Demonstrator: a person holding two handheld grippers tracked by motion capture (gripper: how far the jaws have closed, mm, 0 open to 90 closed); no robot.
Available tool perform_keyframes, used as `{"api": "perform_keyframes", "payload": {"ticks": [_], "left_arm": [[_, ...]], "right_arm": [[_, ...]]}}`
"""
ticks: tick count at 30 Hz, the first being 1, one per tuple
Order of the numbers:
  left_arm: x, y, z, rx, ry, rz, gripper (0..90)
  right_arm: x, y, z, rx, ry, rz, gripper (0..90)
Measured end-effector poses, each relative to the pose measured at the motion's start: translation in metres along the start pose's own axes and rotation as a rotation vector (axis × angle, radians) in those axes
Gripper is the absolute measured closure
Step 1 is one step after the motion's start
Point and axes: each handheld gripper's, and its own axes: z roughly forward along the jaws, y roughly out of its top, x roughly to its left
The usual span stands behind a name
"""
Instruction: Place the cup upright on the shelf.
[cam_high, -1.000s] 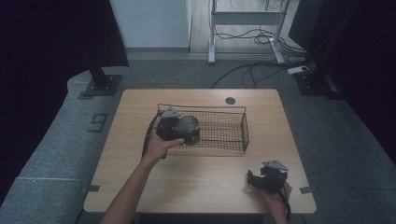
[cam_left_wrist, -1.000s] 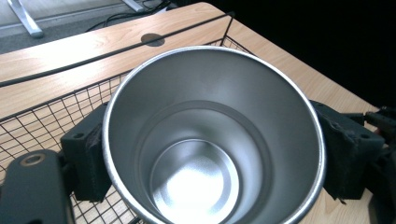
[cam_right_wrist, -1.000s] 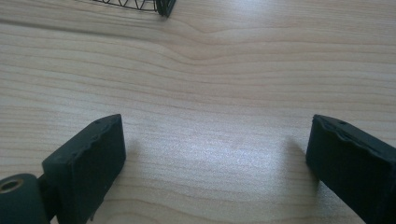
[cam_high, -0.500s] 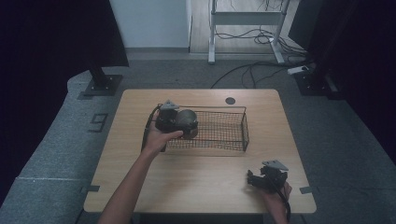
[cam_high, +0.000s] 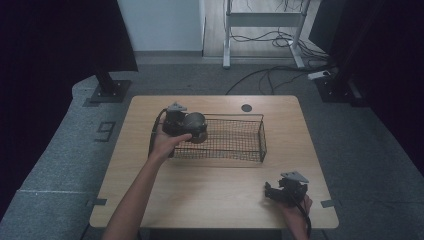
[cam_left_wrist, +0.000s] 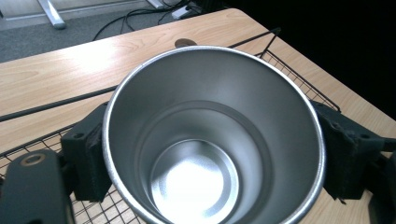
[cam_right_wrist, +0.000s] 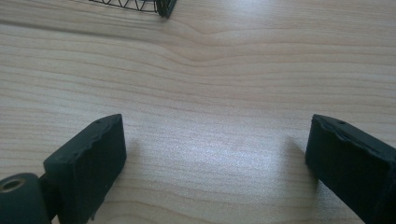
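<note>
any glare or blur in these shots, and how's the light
Left gripper view: bright glare on the cup bottom and on the table behind; the near jaw blurs. Right gripper view: soft sheen on the wood between the open jaws, which look slightly soft. High view: dim, the edges of the room nearly black.

Lab: black curtains (cam_high: 60, 35), floor cables (cam_high: 270, 80), lone table (cam_high: 210, 190).

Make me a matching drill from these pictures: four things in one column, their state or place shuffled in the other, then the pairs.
1. metal cup
2. wire basket
3. left gripper
4. right gripper

A. open, near the table's front edge
B. black mesh, mid-table
C. shut on the cup, at the basket's left end
D. shiny, empty inside

Pairs: 1-D, 2-B, 3-C, 4-A
</note>
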Motion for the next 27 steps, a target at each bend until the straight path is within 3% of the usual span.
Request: {"api": "perform_keyframes", "payload": {"ticks": [27], "left_arm": [[-0.003, 0.001, 0.041, 0.049, 0.027, 0.005, 14.6]], "right_arm": [[0.0, 0.0, 0.0, -0.001, 0.0, -0.001, 5.4]]}}
